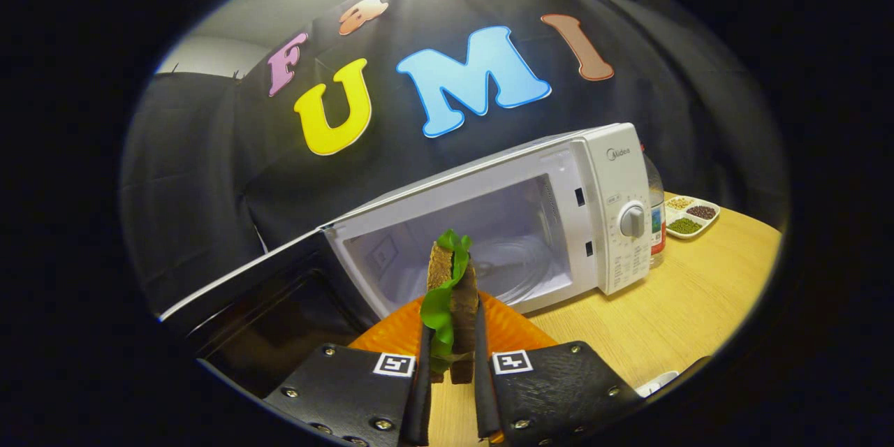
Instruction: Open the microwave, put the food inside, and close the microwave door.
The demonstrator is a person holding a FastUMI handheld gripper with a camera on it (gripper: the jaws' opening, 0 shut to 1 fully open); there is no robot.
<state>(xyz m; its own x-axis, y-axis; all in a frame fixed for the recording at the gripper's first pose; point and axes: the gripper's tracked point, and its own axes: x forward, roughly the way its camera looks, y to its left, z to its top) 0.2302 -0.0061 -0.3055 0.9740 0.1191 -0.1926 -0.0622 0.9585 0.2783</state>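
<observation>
While the gripper (451, 391) is held low over the wooden table (670, 307), its two fingers are clamped on a sandwich (452, 297), one finger pressing each flat side. The sandwich stands on edge between them: dark brown bread slices with a green lettuce leaf (441, 304) curling out at the top and down the left side. Just below and beyond it lies an orange plate (513, 332) with a ribbed surface (part of it is hidden behind the fingers and the food).

Farther off, the white microwave (614, 174) sits on the table with its door (258, 300) swung wide to the left, the dark window of the door facing up toward the camera. The cavity is open and lit, and a clear glass turntable (517, 265) shows on its floor. The sandwich is still outside, in front of the opening, near the lower left of the cavity mouth. The control panel with a round dial (633, 221) is on the right side of the oven.

To the right of the microwave, partly behind it, stands a clear bottle (655, 213), and farther right a white divided tray (691, 216) holding small heaps of beans or grains. A small white thing (656, 383) shows at the near right, too cut off to tell what it is.
</observation>
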